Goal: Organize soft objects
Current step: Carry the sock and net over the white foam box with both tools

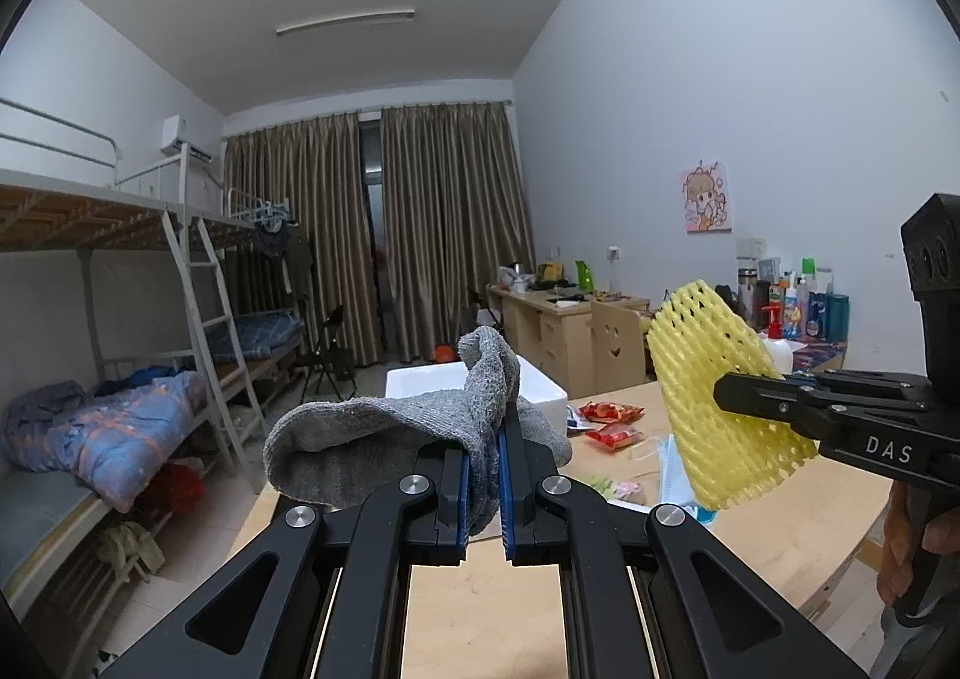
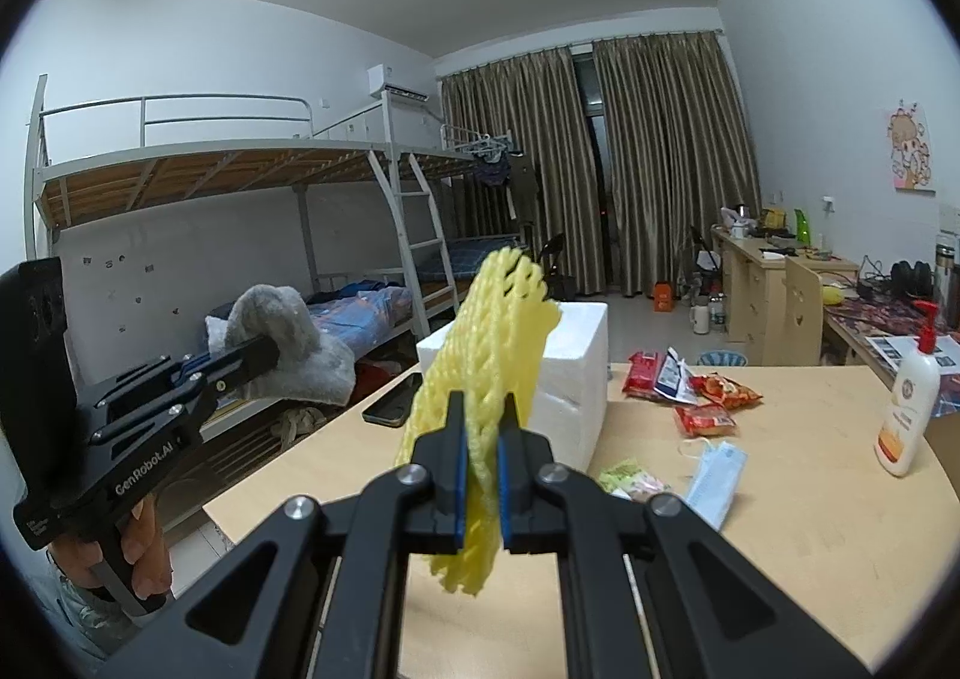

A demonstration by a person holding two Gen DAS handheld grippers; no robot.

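The left gripper (image 1: 483,475) pinches a grey sock (image 1: 384,439) above the table (image 1: 780,523); the right gripper (image 2: 480,463) clamps a yellow foam net (image 2: 480,373). Beyond them, the white foam box (image 2: 570,373) is partly hidden by both soft items.

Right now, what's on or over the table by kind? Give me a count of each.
Held soft items: 2, grey sock in left gripper, yellow foam net in right gripper
Red snack packets: 3
Blue face masks: 1
White foam boxes: 1
Lotion pump bottles: 1
Phones: 1
Total: 9
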